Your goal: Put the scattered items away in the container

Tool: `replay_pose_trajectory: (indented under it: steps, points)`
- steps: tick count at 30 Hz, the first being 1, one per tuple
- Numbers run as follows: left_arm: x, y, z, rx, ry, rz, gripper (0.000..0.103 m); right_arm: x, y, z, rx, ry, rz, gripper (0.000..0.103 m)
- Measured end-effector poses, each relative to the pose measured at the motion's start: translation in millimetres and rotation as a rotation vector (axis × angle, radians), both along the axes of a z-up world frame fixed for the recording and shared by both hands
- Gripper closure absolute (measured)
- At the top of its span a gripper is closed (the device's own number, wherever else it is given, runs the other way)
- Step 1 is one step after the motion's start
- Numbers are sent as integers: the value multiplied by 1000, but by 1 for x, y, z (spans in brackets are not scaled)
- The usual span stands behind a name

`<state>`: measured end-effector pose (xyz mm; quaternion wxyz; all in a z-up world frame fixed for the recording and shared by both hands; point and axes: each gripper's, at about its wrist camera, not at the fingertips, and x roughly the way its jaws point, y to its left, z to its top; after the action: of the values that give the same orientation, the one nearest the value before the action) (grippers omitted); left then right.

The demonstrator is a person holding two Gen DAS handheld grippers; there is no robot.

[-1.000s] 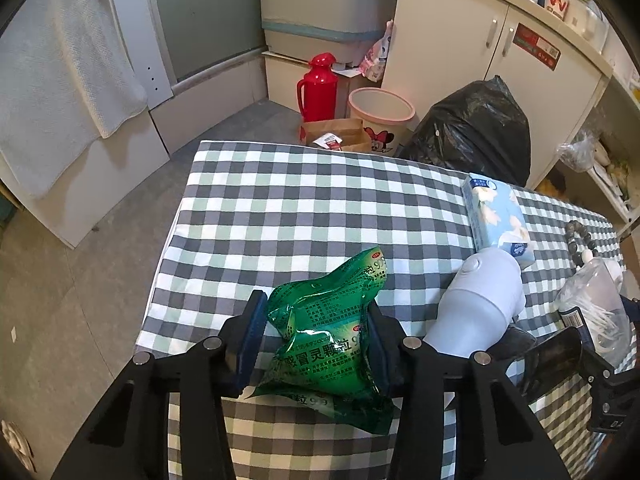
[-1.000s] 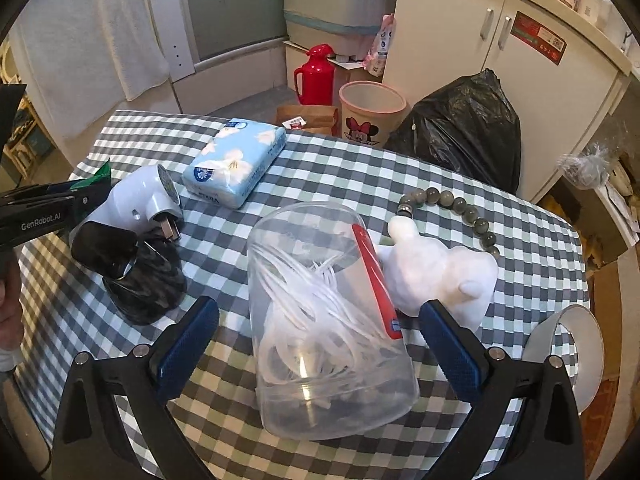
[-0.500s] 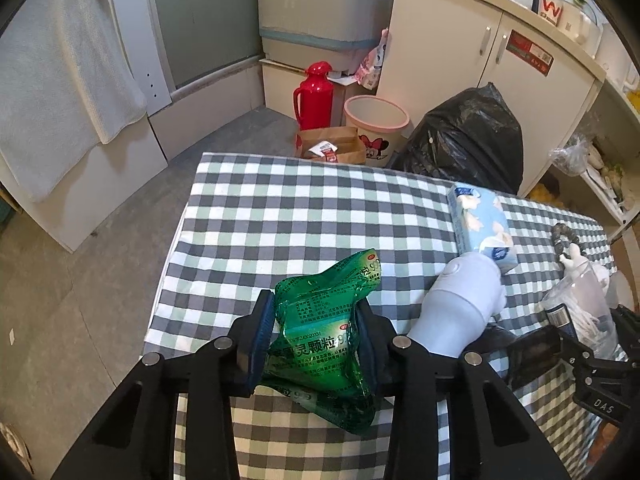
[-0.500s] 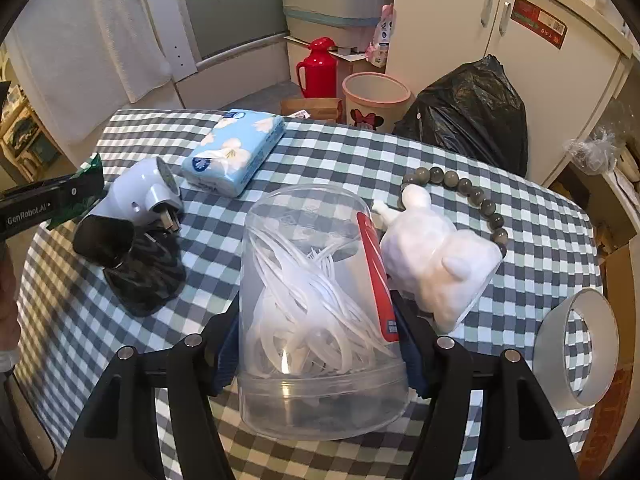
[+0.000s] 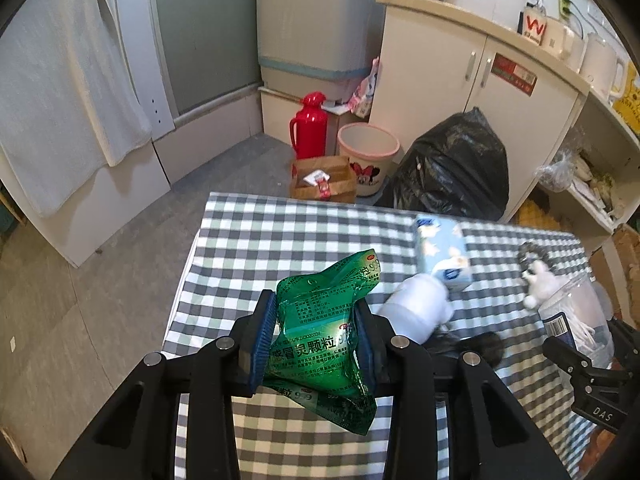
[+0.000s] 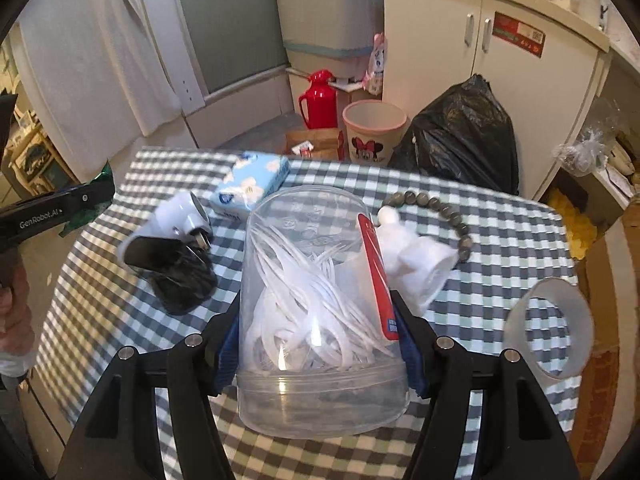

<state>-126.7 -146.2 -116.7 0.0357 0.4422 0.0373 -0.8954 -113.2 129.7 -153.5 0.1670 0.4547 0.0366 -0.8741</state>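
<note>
The left gripper (image 5: 316,332) clamps a green sachet (image 5: 324,332) while the right gripper (image 6: 320,344) clamps a clear plastic jar (image 6: 316,308) above the checked tablecloth (image 6: 500,216).

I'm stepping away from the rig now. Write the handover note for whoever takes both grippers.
Left gripper: shut on the green packet, lifted above the table.
Right gripper: shut on the clear jar of white plastic pieces.
On the table: tissue pack, white plug, black object beside the plug, bead string, white plush, tape roll.
Done: two items picked up; nothing seen stowed.
Left: no receiving container shows in either view. Find it, drop both items in, then collect the rest.
</note>
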Motion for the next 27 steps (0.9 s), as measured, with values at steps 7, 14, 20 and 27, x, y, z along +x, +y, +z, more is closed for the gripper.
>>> replay_pose_trajectory:
  steps: [7,14,20,27]
  points:
    - [19,18,35,7,71,-10,66,20,15,33,-36,71,-13,39]
    - [39,32,66,12,134,-8,66,38,31,63,-66,148,-26,39]
    - [60,47,93,9,193,-3,66,55,40,89,-90,209,-31,39]
    - [86,59,127,16,271,-5,66,77,50,119,-110,280,-26,39]
